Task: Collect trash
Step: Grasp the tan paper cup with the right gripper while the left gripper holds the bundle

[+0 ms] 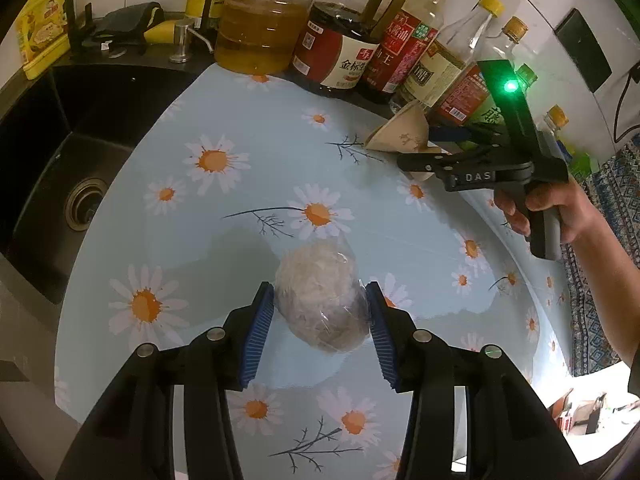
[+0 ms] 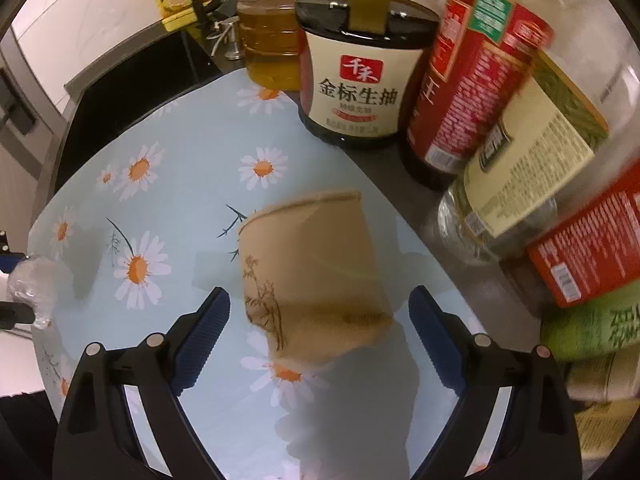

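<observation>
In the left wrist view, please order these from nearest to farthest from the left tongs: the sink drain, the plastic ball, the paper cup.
1. plastic ball, between the left tongs.
2. sink drain, far left.
3. paper cup, upper right, by the bottles.

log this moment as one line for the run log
task: collect trash | left tool: shut on plastic-wrapped ball | right tool: open around paper cup, cup on its side on daisy mat | nothing collected yet

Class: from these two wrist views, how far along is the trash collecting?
Nothing looks collected yet; no bin is in view. In hand: the left tool grips a plastic-wrapped wad. The right tool straddles a squashed paper cup with gaps either side, so it is not gripped. Left: close on the cup, bin both.
</observation>
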Motion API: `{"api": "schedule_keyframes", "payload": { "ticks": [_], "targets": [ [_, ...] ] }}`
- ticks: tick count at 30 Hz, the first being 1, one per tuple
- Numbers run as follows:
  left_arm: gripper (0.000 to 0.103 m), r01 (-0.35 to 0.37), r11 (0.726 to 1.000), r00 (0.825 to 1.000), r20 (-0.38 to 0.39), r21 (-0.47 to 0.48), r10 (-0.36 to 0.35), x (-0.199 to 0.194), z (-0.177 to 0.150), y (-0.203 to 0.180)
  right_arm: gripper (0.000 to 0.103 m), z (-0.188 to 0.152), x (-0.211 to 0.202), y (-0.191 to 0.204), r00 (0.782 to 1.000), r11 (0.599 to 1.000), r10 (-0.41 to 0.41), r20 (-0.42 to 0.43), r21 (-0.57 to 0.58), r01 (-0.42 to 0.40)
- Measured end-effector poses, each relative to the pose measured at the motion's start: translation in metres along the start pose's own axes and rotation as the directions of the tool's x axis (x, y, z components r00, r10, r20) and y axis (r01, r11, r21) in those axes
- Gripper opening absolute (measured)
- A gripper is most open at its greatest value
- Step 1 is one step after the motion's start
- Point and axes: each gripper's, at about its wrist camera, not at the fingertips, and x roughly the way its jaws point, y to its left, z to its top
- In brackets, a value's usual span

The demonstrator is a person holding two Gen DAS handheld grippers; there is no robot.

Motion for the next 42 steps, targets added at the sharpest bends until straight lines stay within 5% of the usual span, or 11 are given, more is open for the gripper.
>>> {"api": "schedule_keyframes", "payload": {
  "ticks": [9, 25, 42],
  "targets": [
    [0.045, 0.002, 1.000, 1.000, -0.005, 0.002, -0.002, 0.002, -0.001, -0.002, 0.059, 0.000, 0.011, 0.004, 0.999, 0.999, -0.025, -0.037, -0.034, 0.024],
    [0.045, 0.021, 0.998, 1.000, -0.012, 0.052, -0.020, 0.000, 0.000, -0.008, 0.058, -0.017, -0.024, 0.012, 0.996, 0.995, 0.075, 0.055, 0.063, -0.078],
    [0.045, 0.160, 0.958, 0.986, -0.078, 0.239, -0.146, -0.020, -0.021, 0.001, 0.058, -0.089, -0.079, 0.098, 0.999, 0.969, -0.002, 0.054, 0.248, -0.011]
  ]
}}
